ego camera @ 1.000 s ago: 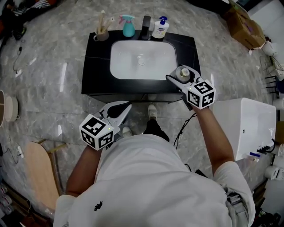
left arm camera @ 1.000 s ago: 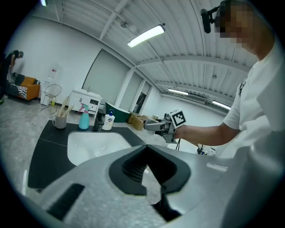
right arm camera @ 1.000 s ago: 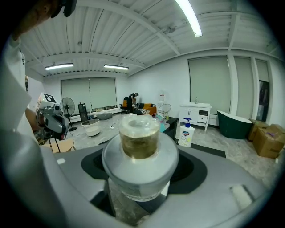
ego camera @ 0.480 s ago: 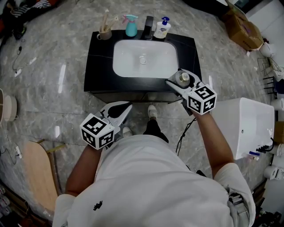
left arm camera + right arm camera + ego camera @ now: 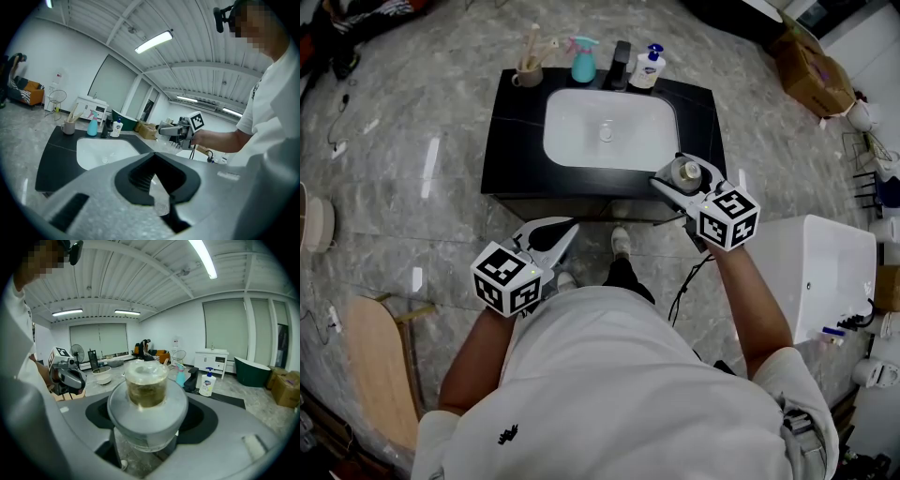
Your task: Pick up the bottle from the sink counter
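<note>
1. Two grippers in play. Our right gripper (image 5: pixel 675 171) is the busy one, and its fingers are clamped around the bottle (image 5: pixel 685 172).
2. That bottle sits upright between the fingers, just off the front right corner of the sink basin (image 5: pixel 609 131). It's over the near right corner of the black surface (image 5: pixel 511 141).
3. In the right gripper view we get a wide pale shoulder, a clear neck with something yellowish-brown inside, and a clear cap on top. Marble floor shows below it between the fingers.
4. From the left gripper view the right gripper looks like it's held a bit above the surface, to the right of the basin. We can't tell the exact gap from the head view.
5. Our left gripper (image 5: pixel 570 226) hangs well in front of the basin, over the floor and close to our body. Its fingers are closed together with nothing between them.
6. Behind the basin there's a row along the back edge. From left to right it's a cup (image 5: pixel 528 73) with brushes sticking out, a teal spray bottle (image 5: pixel 583 61), the dark faucet (image 5: pixel 622 64), and a white pump bottle (image 5: pixel 649 67).
7. Further right of the basin, off the surface, a white cabinet (image 5: pixel 825 272) stands on the floor. A cardboard box (image 5: pixel 811 66) sits beyond the basin's back right.
</note>
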Demonstrator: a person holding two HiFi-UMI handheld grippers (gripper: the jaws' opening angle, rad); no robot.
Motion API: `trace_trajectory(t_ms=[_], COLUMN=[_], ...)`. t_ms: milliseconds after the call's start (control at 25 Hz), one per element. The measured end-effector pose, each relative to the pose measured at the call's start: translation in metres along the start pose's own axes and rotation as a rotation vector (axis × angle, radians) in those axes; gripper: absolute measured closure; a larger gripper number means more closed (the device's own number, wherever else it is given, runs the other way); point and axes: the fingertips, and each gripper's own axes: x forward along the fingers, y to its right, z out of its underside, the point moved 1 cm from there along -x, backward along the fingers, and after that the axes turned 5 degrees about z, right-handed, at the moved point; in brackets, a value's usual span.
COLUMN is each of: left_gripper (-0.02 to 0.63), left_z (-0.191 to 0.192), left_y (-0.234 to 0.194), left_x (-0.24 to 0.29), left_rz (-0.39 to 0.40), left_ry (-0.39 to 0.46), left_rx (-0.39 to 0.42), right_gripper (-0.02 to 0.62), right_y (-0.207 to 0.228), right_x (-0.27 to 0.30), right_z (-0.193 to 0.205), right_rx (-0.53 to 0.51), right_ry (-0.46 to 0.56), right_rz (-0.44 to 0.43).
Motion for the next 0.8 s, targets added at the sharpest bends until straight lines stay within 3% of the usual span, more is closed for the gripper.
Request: trace_trajectory(t_ms=[800], left_gripper=[0.601], left_z=[-0.0004], left_y=[-0.0018], left_x=[0.0005], left_rz=[-0.008], left_ry=[-0.003], left_rx=[0.016], right_gripper=[0.239], right_y=[0.0070], right_x=[-0.0048], right_z=[-0.0013], right_rx=[-0.014], right_ry=[-0.007], right_rz=[0.015])
